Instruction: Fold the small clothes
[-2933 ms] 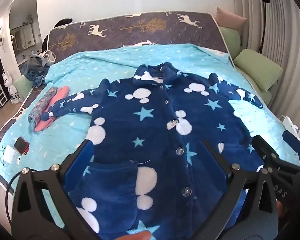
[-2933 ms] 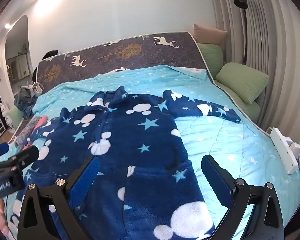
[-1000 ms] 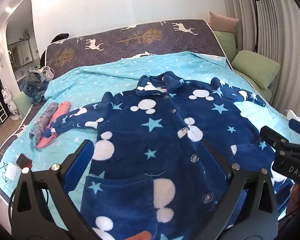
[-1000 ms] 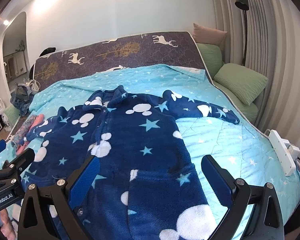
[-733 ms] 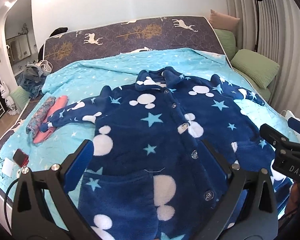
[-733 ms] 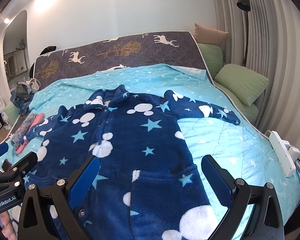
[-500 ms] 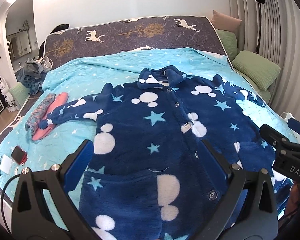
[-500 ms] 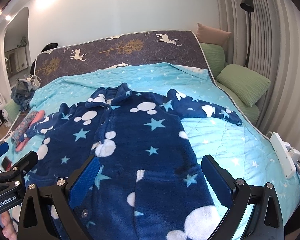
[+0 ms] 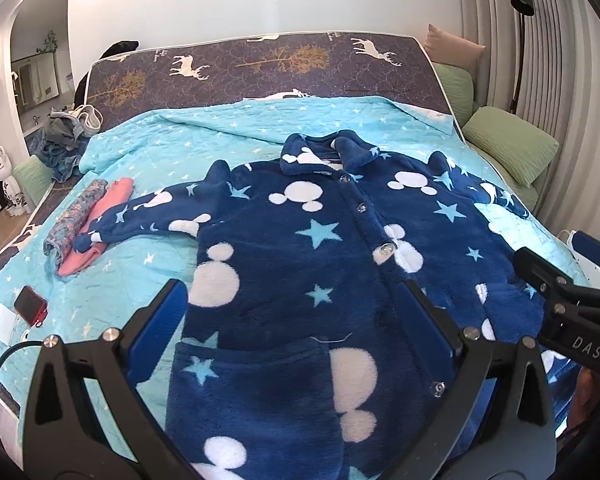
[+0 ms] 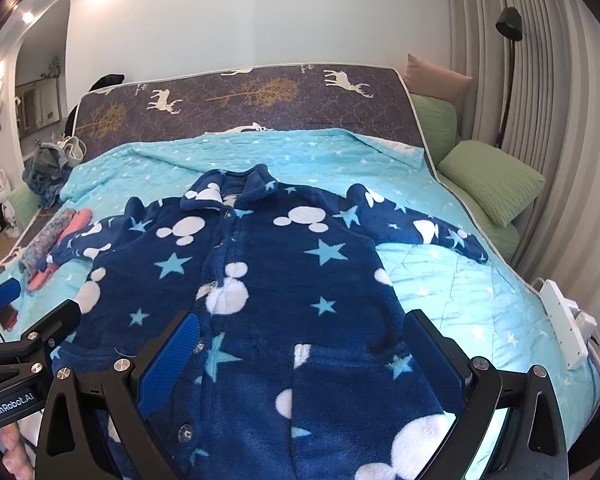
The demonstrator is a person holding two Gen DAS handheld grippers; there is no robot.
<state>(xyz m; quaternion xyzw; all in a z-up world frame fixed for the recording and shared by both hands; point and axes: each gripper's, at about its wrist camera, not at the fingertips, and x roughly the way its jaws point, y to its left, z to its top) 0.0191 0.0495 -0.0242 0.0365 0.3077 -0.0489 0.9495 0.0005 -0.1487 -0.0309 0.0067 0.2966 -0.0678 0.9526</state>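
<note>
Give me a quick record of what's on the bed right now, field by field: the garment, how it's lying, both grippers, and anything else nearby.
garment: navy fleece jacket with white mouse heads and blue stars
state: spread flat, front up, buttoned, both sleeves out to the sides, not yet folded
surface: turquoise star blanket
left gripper: open, above the jacket's hem, holding nothing
right gripper: open, above the hem, holding nothing
left of jacket: folded clothes, the sleeve cuff lying on them; red phone
right of bed: green pillow, white power strip
</note>
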